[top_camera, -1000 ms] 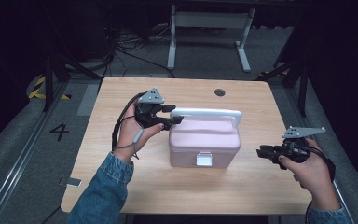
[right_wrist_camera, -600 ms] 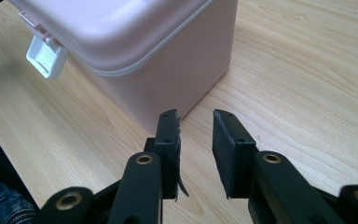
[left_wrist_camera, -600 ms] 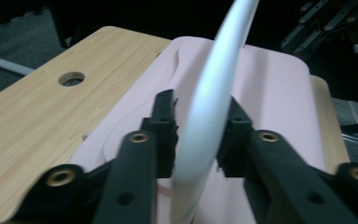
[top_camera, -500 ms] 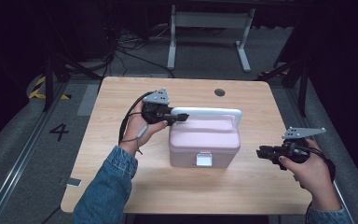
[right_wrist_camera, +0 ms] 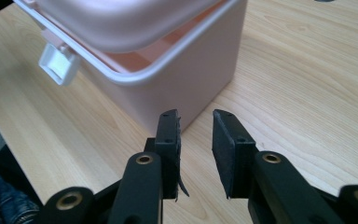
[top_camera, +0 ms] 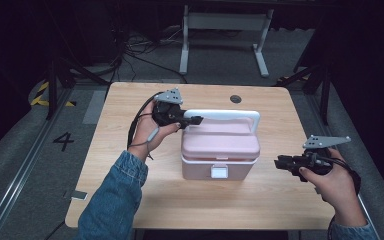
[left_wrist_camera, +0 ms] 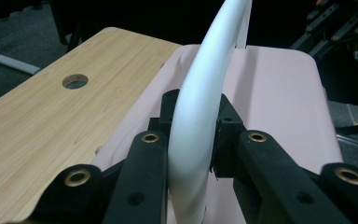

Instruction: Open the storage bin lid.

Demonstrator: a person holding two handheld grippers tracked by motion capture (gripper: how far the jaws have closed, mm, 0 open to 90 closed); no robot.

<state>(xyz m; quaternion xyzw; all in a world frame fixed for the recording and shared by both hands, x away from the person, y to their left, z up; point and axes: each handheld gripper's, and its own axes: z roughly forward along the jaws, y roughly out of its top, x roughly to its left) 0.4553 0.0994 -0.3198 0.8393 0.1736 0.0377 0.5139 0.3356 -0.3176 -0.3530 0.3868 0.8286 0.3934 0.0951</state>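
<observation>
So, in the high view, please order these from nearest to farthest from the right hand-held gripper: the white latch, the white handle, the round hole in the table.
From the right hand-held gripper:
1. White latch, on the box's front, to its left.
2. White handle, above the lid, farther back.
3. Round hole, near the table's far edge.

Pink box (top_camera: pixel 220 150), white handle (top_camera: pixel 225 116) (white latch (top_camera: pixel 219 173) too); light wood-grain table (top_camera: pixel 130 150); blue denim sleeve (top_camera: pixel 112 200).
</observation>
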